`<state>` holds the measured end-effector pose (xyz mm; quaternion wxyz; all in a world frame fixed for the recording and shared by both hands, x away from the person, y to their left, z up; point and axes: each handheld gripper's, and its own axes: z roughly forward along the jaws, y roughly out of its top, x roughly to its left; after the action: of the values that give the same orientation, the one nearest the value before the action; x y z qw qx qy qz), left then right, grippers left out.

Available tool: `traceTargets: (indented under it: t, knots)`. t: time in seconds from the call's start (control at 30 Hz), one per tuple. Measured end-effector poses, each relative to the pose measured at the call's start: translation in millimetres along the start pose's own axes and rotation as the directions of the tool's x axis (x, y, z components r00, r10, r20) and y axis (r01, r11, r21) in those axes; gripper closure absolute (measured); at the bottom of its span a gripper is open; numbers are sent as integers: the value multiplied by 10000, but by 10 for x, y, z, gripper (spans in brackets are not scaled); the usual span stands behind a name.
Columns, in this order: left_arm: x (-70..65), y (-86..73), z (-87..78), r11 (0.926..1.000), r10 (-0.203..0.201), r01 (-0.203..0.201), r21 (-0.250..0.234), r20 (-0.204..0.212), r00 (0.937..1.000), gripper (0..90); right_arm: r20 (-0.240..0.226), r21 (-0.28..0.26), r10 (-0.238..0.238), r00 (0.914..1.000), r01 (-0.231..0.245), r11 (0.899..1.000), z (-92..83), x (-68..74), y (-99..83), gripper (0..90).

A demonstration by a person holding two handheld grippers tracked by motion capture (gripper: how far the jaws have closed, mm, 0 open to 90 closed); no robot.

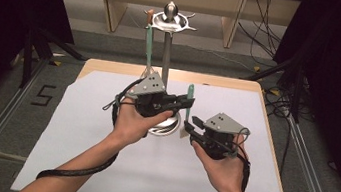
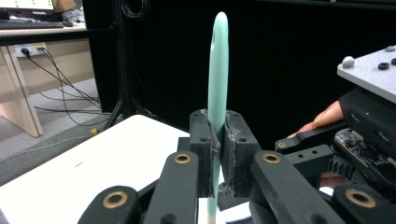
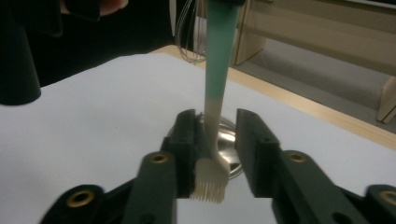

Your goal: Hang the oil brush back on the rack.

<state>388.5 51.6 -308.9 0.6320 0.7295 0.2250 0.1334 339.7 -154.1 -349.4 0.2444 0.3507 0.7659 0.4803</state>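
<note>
The brush (image 1: 188, 109) is being held upright above the table (image 1: 99, 156), just right of the stand's base (image 1: 164, 128), with its mint handle up and its pale bristle head down. It is being judged light and stiff along the handle, smooth and somewhat slippery there, and soft only at the silicone bristles; the flat middle of the handle is being taken as the best place for a hold, not the tapering neck or the head.

At the left, the left gripper (image 1: 180, 100) is being kept clamped on the handle: in the left gripper view its padded jaws are being pressed against both faces of the brush (image 2: 217, 84), which is rising straight between them. Further right, the right gripper (image 1: 188, 127) is being held at the brush's lower end with its jaws apart; in the right gripper view the head (image 3: 211, 179) is lying against the left jaw, while a clear gap is being left to the right jaw.

The rack (image 1: 170, 19) with a whisk (image 1: 148, 42) hanging from it is being shown in the high view. The handle's rounded tip is being shown by the left gripper view. The bristles are being shown plainly by the right gripper view.
</note>
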Motion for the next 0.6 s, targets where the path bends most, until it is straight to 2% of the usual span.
traceTargets:
  t: [0.03, 0.07, 0.1, 0.2, 0.23, 0.27, 0.3, 0.33, 0.37, 0.43, 0.47, 0.5, 0.53, 0.57, 0.6]
  knots:
    - [15, 10, -17, 10000, 80, -80, 51, -36, 10000, 831, -41, 39, 42, 10000, -42, 10000, -1, -2, -6, 621]
    - [31, 17, -31, 9999, 134, -134, 74, -23, 9999, 831, 110, -154, 228, 9997, -227, 9996, 8, 5, -23, 607]
    - [44, 22, -46, 9998, 194, -194, 101, -9, 9998, 831, -31, 131, 98, 9999, -97, 9999, -11, -18, -27, 595]
    - [88, 34, -88, 9993, 350, -349, 154, -45, 9994, 831, 70, 249, 223, 9997, -224, 9994, -35, -56, -80, 570]
    - [104, 40, -103, 9991, 397, -397, 173, -40, 9992, 830, 43, 240, 24, 10000, -25, 9997, -38, -84, -99, 562]
    - [121, 45, -116, 9988, 450, -450, 170, -1, 9990, 831, 82, 282, 397, 9992, -399, 9988, -48, -79, -124, 562]
    - [131, 49, -129, 9991, 407, -407, 141, -22, 9992, 830, 278, 232, 548, 9981, -554, 9982, -43, -78, -155, 564]
    - [144, 54, -141, 9989, 428, -427, 169, -30, 9991, 830, 213, 489, 382, 9990, -393, 9980, -60, -110, -173, 556]
    - [153, 57, -151, 9991, 392, -392, 170, -38, 9992, 830, 273, 416, 135, 9995, -146, 9990, -65, -139, -193, 545]
    - [177, 65, -172, 9987, 463, -462, 194, -58, 9989, 830, 418, 408, 186, 9990, -203, 9990, -78, -162, -233, 532]
    - [185, 68, -185, 9990, 431, -429, 158, -113, 9990, 830, 433, 463, 492, 9978, -512, 9976, -92, -157, -253, 529]
    - [196, 73, -200, 9989, 451, -449, 119, -179, 9988, 830, 434, 469, 536, 9976, -556, 9974, -101, -179, -270, 529]
    - [205, 79, -217, 9989, 455, -453, 91, -239, 9987, 830, 457, 426, 251, 9986, -271, 9987, -108, -219, -284, 528]
    - [215, 86, -231, 9989, 461, -460, 41, -260, 9986, 830, 500, 569, 744, 9960, -772, 9954, -127, -202, -303, 527]
    - [224, 93, -247, 9990, 438, -437, 21, -294, 9986, 830, 501, 558, 687, 9964, -715, 9959, -134, -223, -321, 527]
